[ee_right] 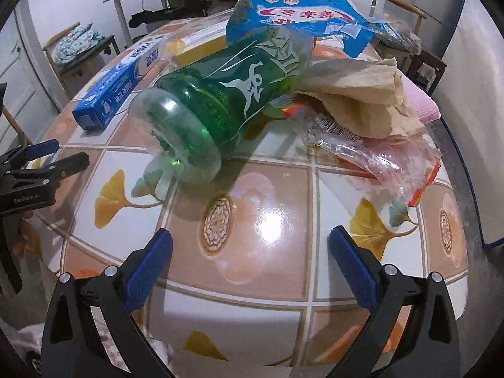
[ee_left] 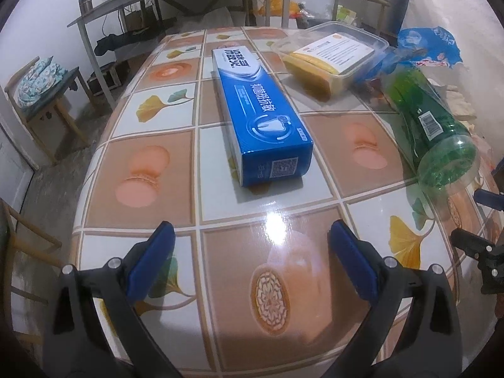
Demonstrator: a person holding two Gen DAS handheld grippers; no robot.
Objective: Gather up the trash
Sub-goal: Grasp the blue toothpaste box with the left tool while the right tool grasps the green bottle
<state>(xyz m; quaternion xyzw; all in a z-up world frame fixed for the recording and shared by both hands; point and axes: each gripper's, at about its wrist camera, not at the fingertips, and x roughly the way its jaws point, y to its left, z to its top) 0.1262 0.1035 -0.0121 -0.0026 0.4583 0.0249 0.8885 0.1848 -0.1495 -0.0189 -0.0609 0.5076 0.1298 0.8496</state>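
A blue toothpaste box lies on the patterned table, straight ahead of my open left gripper, which holds nothing. To its right a green plastic bottle lies on its side. In the right wrist view the bottle points its base toward my open, empty right gripper. Behind the bottle sit a torn blue wrapper, crumpled brown paper and a clear plastic wrapper. The toothpaste box shows at the left there.
A clear plastic container with a card and yellow contents stands behind the toothpaste box. Wooden chairs and a metal shelf stand beyond the table's left edge. The other gripper shows at the left of the right wrist view.
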